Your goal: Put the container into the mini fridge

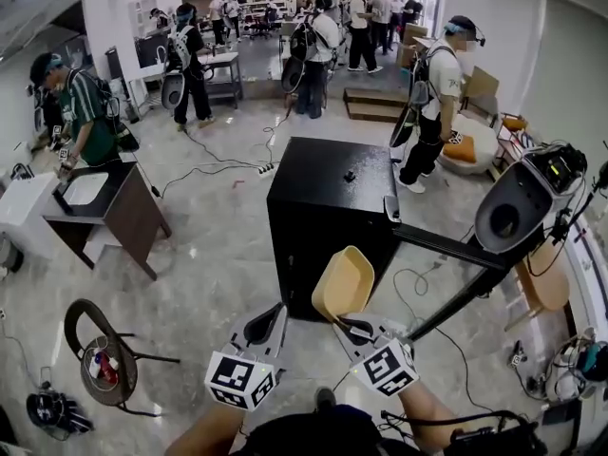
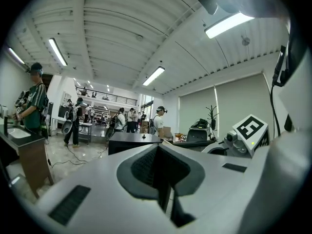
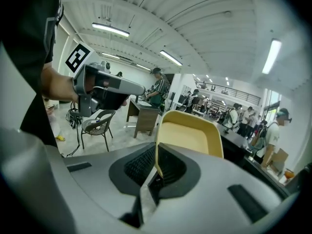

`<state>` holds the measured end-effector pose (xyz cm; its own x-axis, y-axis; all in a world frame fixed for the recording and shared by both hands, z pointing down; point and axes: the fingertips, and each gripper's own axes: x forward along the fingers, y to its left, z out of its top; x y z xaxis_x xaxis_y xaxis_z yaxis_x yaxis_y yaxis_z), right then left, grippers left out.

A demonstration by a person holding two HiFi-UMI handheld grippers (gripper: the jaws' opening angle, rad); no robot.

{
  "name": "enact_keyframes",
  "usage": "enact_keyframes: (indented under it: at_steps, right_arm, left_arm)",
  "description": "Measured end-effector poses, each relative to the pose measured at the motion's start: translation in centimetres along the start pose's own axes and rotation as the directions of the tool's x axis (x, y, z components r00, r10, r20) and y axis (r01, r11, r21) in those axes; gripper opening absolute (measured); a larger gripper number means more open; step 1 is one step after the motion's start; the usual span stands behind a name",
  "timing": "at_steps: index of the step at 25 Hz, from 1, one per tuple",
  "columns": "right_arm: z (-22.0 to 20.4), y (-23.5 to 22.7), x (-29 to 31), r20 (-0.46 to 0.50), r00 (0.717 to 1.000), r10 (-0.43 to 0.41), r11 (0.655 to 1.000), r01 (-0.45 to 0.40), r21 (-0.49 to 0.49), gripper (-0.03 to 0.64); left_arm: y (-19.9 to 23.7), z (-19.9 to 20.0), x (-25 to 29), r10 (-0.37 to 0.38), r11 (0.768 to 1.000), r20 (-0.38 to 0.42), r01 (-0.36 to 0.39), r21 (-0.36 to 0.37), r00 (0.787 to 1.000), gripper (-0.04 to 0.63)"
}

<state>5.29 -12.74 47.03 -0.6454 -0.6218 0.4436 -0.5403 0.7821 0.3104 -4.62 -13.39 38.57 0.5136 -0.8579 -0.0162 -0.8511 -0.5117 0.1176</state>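
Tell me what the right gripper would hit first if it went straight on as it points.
Probably the black mini fridge: the right gripper, shut on the yellow container, points toward it, container leading; depth is unclear.

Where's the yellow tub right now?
In the head view, right of centre, the yellow container is pinched in the right claw, just before the black mini fridge.

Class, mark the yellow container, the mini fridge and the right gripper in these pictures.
yellow container [image 1: 344, 281]: head view, its inner floor.
mini fridge [image 1: 328, 174]: head view, its black top.
right gripper [image 3: 156, 165]: right gripper view, between jaws clamping the container's rim.
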Motion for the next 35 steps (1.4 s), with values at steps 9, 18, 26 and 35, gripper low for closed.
enact_keyframes:
  at_steps: [9,18,26,35]
  right_arm:
    - [-3.6,-1.3,2.5,-0.055,0.991,0.122,0.991,-0.124,-0.039,0.029]
    - [-7.7,-3.3,4.0,-0.109,0.974,0.201,0.975,-0.209,-0.069,0.029]
    - [-10.5,-3.7,7.7,-0.168,0.952,0.256,0.962,-0.269,-0.056,0.029]
    - [-13.7,-5.1,12.5,-0.241,0.939,0.245,0.968,-0.251,0.005,0.029]
  left_arm:
    - [1.1,-1.0,2.9,0.087,0.996,-0.033,-0.087,0.007,0.996,0.009]
    - [0.4,-3.4,5.4,0.125,0.992,-0.051,-0.125,0.010,0.991,0.009]
    - [1.6,-7.1,6.9,0.111,0.994,-0.094,-0.113,-0.013,0.989,0.009]
    - [3.9,-9.3,8.0,0.078,0.995,-0.127,-0.084,-0.044,0.989,0.009]
